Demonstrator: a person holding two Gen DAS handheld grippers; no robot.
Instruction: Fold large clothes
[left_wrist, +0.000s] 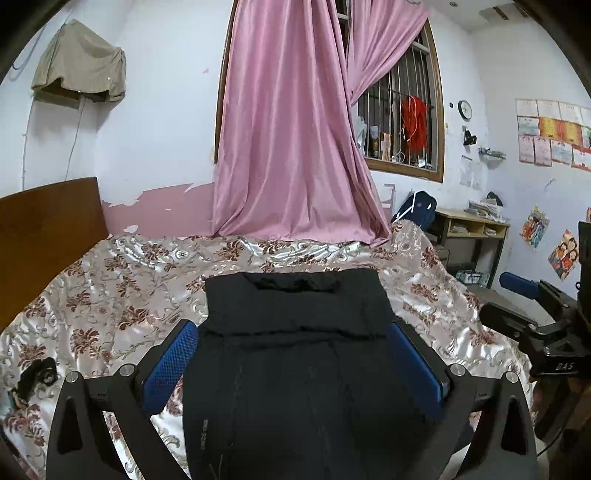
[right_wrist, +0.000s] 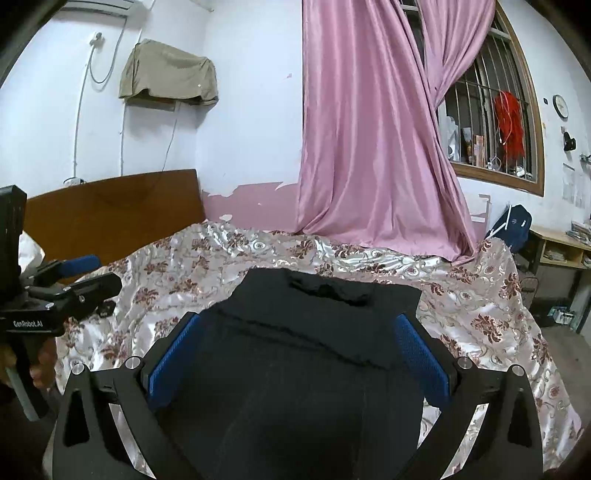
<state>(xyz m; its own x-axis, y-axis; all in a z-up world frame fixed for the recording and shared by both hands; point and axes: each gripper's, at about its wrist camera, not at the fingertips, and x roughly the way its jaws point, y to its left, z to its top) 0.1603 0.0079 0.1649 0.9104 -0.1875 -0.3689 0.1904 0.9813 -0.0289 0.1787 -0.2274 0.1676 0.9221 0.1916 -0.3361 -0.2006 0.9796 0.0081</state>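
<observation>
My left gripper and my right gripper both have their fingers spread wide and hold nothing. The black garment lies folded between and ahead of my fingers on the flowered bedspread. For the next fold I should take the near edge at both corners (evenly, I think) and carry it forward to the far edge without dragging the layers.

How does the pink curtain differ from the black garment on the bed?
The pink satin curtain hangs upright from the window; the black knit garment lies flat on the floral bedspread. The curtain is shiny with long vertical folds; the garment is matte, with a crosswise fold edge. Both are cloth.
</observation>
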